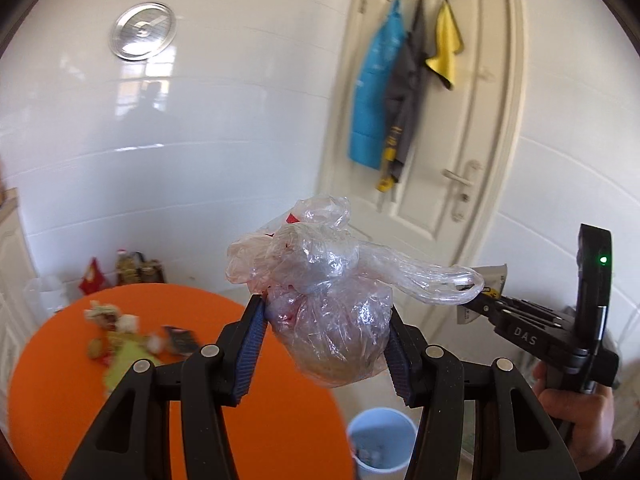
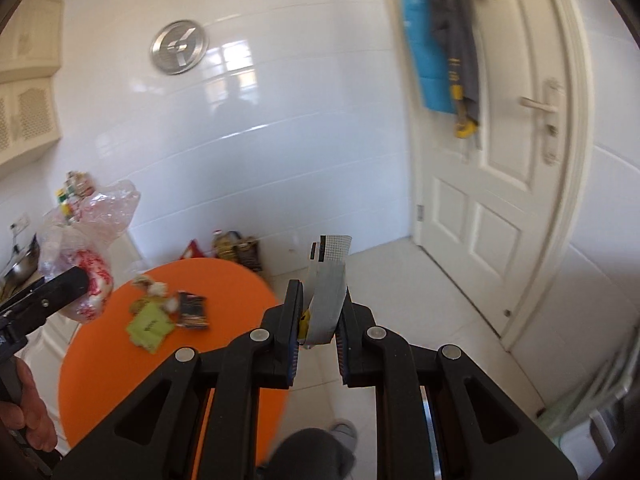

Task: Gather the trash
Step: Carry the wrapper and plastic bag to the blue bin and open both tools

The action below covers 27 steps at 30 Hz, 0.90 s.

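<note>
In the left wrist view my left gripper (image 1: 325, 320) is shut on a knotted clear plastic bag (image 1: 336, 312) stuffed with scraps, held up in the air above the table's edge. One bag handle loops out to the right. My right gripper (image 2: 322, 300) is shut on a flat silver wrapper (image 2: 326, 292) that sticks up between its pads. The right gripper (image 1: 478, 304) also shows at the right of the left wrist view, near the bag's handle. A pale blue bin (image 1: 380, 440) stands on the floor below. More trash (image 2: 160, 316) lies on the round orange table (image 2: 232, 292): a green paper, a dark wrapper, crumpled bits.
A white tiled wall is behind the table, with packets on the floor (image 2: 236, 248) at its foot. A white door (image 2: 500, 200) hung with clothes is to the right. A person's leg and shoe (image 2: 316, 448) are below my right gripper. A hand (image 1: 576, 412) grips the right tool.
</note>
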Each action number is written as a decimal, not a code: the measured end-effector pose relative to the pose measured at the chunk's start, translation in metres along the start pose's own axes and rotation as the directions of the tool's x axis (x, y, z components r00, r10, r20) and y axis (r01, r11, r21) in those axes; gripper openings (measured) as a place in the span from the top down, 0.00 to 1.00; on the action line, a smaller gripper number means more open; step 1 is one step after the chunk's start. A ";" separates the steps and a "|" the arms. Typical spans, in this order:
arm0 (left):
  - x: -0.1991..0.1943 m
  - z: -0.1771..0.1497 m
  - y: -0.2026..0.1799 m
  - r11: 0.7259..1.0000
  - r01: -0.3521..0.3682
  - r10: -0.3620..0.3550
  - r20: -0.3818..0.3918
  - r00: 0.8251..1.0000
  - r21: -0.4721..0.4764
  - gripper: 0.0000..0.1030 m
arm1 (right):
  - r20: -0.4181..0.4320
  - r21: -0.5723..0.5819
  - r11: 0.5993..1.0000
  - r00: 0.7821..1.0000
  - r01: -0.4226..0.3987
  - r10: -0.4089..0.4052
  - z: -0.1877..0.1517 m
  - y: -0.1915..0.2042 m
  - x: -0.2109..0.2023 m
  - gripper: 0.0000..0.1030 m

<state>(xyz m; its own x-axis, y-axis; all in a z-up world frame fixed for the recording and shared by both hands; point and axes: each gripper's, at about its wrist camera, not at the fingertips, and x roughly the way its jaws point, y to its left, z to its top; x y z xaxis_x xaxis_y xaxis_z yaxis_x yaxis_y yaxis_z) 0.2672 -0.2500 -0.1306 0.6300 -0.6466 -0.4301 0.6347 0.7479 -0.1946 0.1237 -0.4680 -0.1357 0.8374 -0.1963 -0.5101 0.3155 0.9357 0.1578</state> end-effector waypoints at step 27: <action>0.178 -0.169 -0.115 0.958 0.285 -0.219 -0.662 0.717 -0.008 0.51 | -0.473 0.318 0.888 0.867 0.333 -0.156 -0.157 -0.244 0.117 0.86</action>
<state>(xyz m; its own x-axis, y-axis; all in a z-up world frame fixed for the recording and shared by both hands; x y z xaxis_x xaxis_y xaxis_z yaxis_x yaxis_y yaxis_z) 0.2307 -0.4258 -0.3341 0.0162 -0.5277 -0.8493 0.7842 0.5337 -0.3166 0.0746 -0.6731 -0.3667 0.4656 -0.1771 -0.8671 0.7010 0.6719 0.2391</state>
